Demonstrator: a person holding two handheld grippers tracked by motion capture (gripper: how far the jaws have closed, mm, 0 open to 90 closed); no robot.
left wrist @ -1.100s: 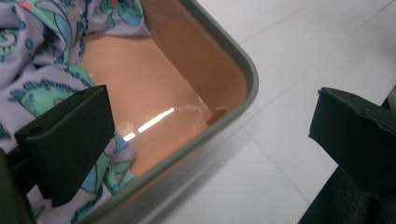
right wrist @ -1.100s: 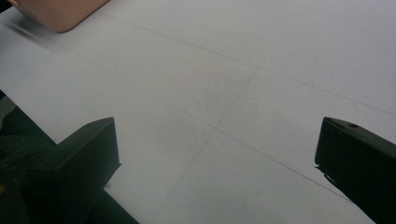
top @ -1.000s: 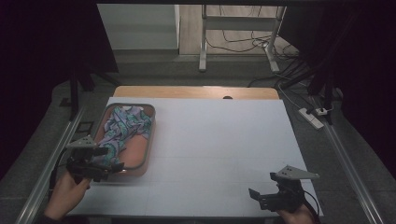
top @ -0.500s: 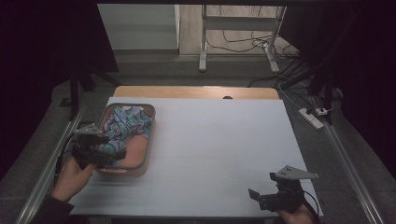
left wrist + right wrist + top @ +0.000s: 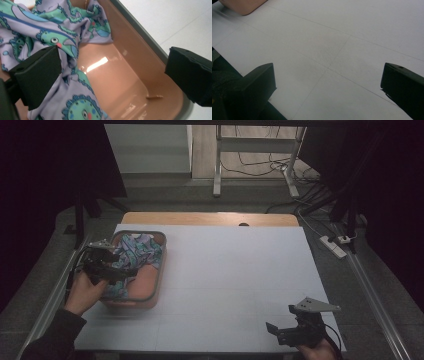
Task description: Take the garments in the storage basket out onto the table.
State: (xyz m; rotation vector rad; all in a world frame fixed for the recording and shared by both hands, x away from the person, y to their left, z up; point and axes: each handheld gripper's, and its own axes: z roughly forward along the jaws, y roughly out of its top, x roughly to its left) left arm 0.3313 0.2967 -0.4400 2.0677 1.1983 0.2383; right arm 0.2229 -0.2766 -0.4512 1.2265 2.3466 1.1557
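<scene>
A salmon-coloured plastic bin [image 5: 149,279] with a grey rim stands on the left of the white table. Inside it lies a crumpled lilac cloth [image 5: 131,254] printed with green fish. My left gripper [image 5: 111,269] hangs open over the bin's left side, held by a hand. In the left gripper view its jaws are wide apart above the cloth [image 5: 50,32] and the bin's bare floor [image 5: 117,80]; nothing is between them. My right gripper [image 5: 283,334] rests open at the table's front right, jaws spread over the bare table [image 5: 324,50].
The wooden tabletop edge [image 5: 210,218] shows at the back. A metal rail [image 5: 370,285] runs along the right side, with a power strip [image 5: 334,245] and cables on the floor beyond. A corner of the bin [image 5: 242,6] appears in the right gripper view.
My left gripper has moved forward and up over the bin, from its near-left corner to above the cloth. The right gripper has stayed in place.
</scene>
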